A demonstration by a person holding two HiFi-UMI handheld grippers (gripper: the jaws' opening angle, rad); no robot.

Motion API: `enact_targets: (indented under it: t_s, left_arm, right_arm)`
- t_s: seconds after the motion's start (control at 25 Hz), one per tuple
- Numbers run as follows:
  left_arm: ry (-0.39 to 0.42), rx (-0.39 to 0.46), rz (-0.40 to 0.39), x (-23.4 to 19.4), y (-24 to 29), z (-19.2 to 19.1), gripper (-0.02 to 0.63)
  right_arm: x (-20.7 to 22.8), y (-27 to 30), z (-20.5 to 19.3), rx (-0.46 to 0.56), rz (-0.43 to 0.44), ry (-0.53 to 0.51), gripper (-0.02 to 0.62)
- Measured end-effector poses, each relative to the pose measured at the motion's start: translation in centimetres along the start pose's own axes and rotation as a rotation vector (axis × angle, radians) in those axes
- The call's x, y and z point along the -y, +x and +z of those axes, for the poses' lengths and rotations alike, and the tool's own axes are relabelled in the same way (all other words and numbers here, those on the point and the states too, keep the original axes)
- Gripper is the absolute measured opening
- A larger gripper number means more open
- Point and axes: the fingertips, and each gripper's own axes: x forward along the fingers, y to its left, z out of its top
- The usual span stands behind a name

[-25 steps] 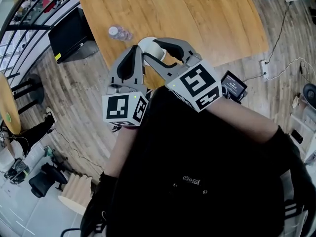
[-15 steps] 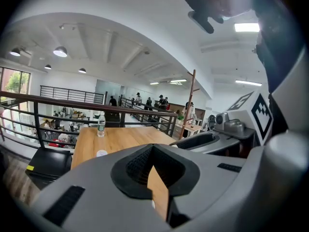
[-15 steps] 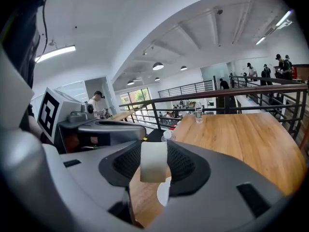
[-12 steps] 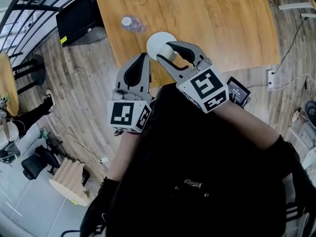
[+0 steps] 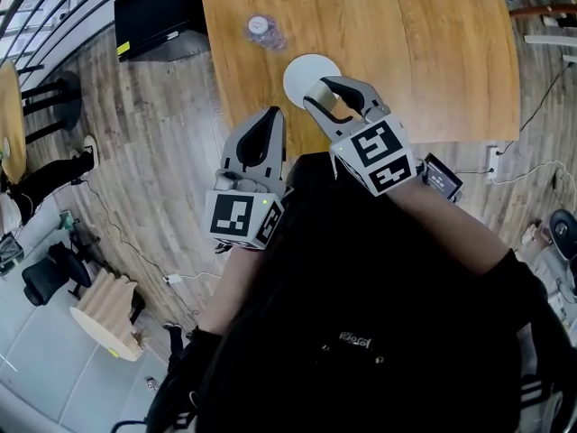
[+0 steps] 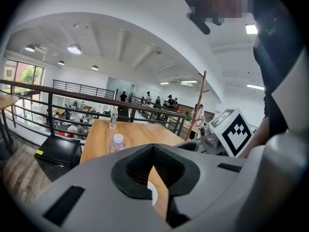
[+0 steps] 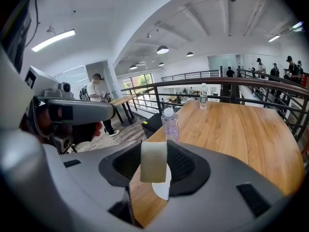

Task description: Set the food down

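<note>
Wood table (image 5: 406, 25), R claw (image 5: 321, 94) clamped on pale food (image 7: 154, 161), plate (image 5: 303, 69) partly hidden, L claw (image 5: 269, 119) together

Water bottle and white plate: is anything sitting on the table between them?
Nothing. The head view shows only bare tabletop between the water bottle and the white plate.

We see a pale cream piece of food (image 7: 153, 161), a white plate (image 5: 311, 75) and a light brown wooden table (image 5: 424, 43). The left gripper (image 5: 269, 115) and the right gripper (image 5: 321, 94) are grey with black pads (image 7: 187, 164) and black-and-white square markers.
</note>
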Motion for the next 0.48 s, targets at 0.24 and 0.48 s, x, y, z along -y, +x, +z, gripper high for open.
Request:
enact_targets:
  t_s: [0.24, 0.48]
  left_arm:
    - [-0.028, -0.013, 0.002, -0.9, 0.2, -1.3, 0.005]
    - [-0.046, -0.040, 0.025, -2.2, 0.0, -2.2, 0.005]
  right_arm:
    - [1.3, 4.5, -2.9, -0.081, -0.017, -0.007, 0.172]
    - [1.5, 7.6, -5.1, -0.150, -0.003, -0.014, 0.172]
